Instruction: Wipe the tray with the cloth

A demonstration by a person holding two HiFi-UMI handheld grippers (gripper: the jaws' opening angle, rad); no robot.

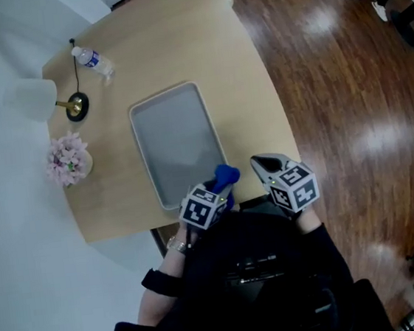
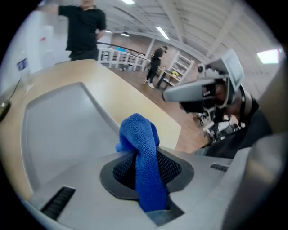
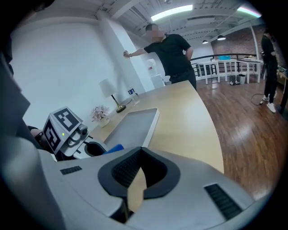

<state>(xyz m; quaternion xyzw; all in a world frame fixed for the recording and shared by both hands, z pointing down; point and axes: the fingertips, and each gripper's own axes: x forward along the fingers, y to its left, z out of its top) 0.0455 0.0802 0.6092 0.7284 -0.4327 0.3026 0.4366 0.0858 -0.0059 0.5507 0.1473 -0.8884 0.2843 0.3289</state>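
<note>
cloth (image 2: pixel 139 148) is looking soft, light and limp, best pinched at a bunched fold. left tongs (image 2: pixel 146 173) are gripping it, narrowly parted, over the near end of the tray (image 1: pixel 178 138). right tongs (image 3: pixel 137 182) are hovering slightly apart and empty, over the near right tabletop (image 1: pixel 240 68).

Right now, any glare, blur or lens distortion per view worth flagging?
Head view: sharp, tray evenly lit, bright glare patches on the wood floor. Left gripper view: strong fisheye with dark corners; the cloth in the jaws is crisp, the right gripper beyond looks softer. Right gripper view: same fisheye, the table edge bows, the ceiling light is blown out.
</note>
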